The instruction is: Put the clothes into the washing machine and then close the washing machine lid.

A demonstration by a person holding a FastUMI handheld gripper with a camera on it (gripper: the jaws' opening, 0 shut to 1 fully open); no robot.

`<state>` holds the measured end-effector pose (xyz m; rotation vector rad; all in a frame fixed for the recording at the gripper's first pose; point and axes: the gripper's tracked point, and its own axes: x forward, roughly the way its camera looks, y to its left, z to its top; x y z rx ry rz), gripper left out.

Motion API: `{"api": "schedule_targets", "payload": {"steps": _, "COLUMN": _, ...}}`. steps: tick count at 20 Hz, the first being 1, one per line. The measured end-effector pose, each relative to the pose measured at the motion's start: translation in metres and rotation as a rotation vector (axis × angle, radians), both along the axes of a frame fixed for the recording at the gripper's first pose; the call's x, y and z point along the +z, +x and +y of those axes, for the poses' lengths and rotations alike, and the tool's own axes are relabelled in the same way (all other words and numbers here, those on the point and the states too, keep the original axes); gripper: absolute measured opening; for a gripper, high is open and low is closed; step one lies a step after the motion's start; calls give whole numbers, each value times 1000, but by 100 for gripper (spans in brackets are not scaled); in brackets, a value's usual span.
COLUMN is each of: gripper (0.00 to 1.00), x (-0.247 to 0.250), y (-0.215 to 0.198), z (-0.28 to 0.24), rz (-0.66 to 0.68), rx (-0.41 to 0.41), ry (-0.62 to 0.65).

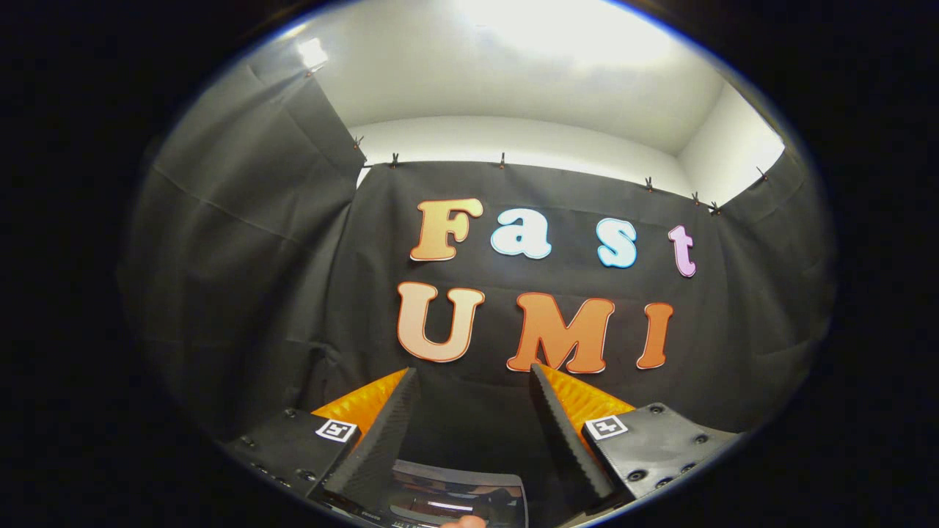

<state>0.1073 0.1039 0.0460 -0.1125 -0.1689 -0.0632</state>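
The gripper points up and outward at the booth's back wall, its two fingers spread wide apart with nothing between them. Each finger is a long wedge with a finely ribbed inner face, tapering to a narrow tip, and each rises from a flat plate studded with screws and carrying a small square marker.

Low between the finger bases lies a glossy dark panel with rounded corners and a pale rim; it catches streaks of reflected light. It may be the top of the washing machine, though too little of it shows to be sure, and whether a lid is up or down cannot be told. A fingertip of a person's hand touches its near edge.

Beyond the fingers hangs the black cloth wall, matte and softly creased, pinned along its top edge by a row of small clips. Above it a white wall meets a brightly lit ceiling.
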Motion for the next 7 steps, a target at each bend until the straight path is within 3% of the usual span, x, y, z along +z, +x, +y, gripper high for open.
{"api": "schedule_targets", "payload": {"steps": 7, "gripper": 97, "x": -13, "y": 2, "z": -6, "rz": 39, "rx": 32, "ry": -4}}
